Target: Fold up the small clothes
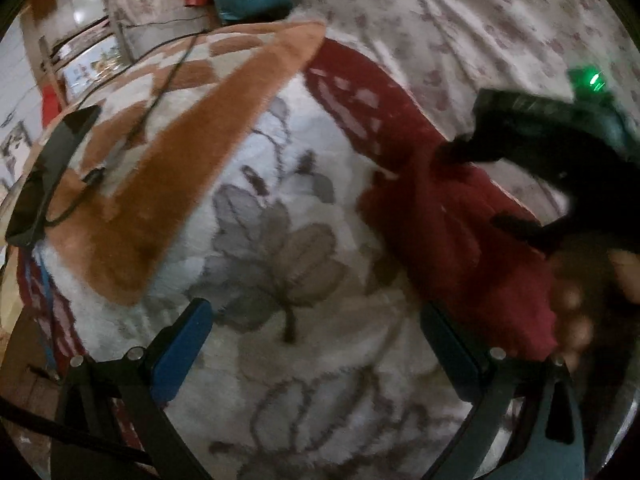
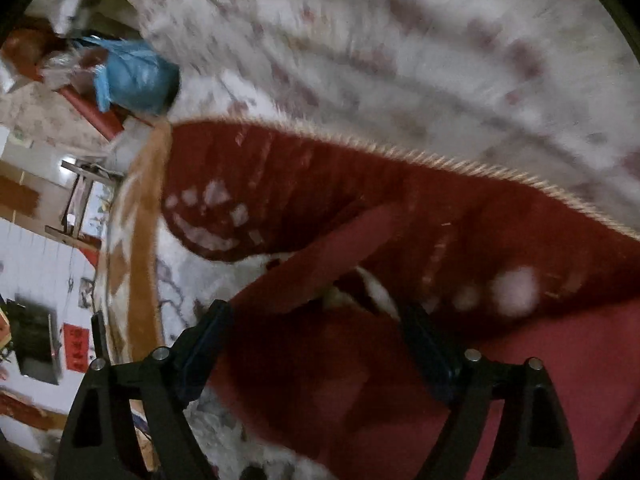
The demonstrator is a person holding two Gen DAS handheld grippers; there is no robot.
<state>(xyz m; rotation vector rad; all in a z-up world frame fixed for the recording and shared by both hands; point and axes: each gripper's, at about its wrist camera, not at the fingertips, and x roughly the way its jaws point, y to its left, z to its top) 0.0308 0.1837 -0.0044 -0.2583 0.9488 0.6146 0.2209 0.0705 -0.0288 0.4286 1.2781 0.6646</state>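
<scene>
L gripper (image 1: 316, 350) hangs over the plush blanket (image 1: 280, 248), white w/ grey-brown flower print and an orange band (image 1: 192, 160) across its far side. Its blue fingers (image 1: 182, 350) are spread wide, nothing betw them, just blanket below. The task item, a red garment (image 1: 452, 220), lies on the blanket's right side, next to the floral bedsheet (image 1: 460, 20). R gripper (image 1: 516, 188) is right over that garment w/ a hand (image 1: 576, 320) behind it. In its own view the R gripper (image 2: 316, 344) has fingers (image 2: 430, 352) apart, red cloth (image 2: 320, 360) under and betw them, not pinched. Pics blurry, so can't tell if the tips touch it. Blue plastic bag (image 2: 132, 76) sits far off past the blanket's corner.
</scene>
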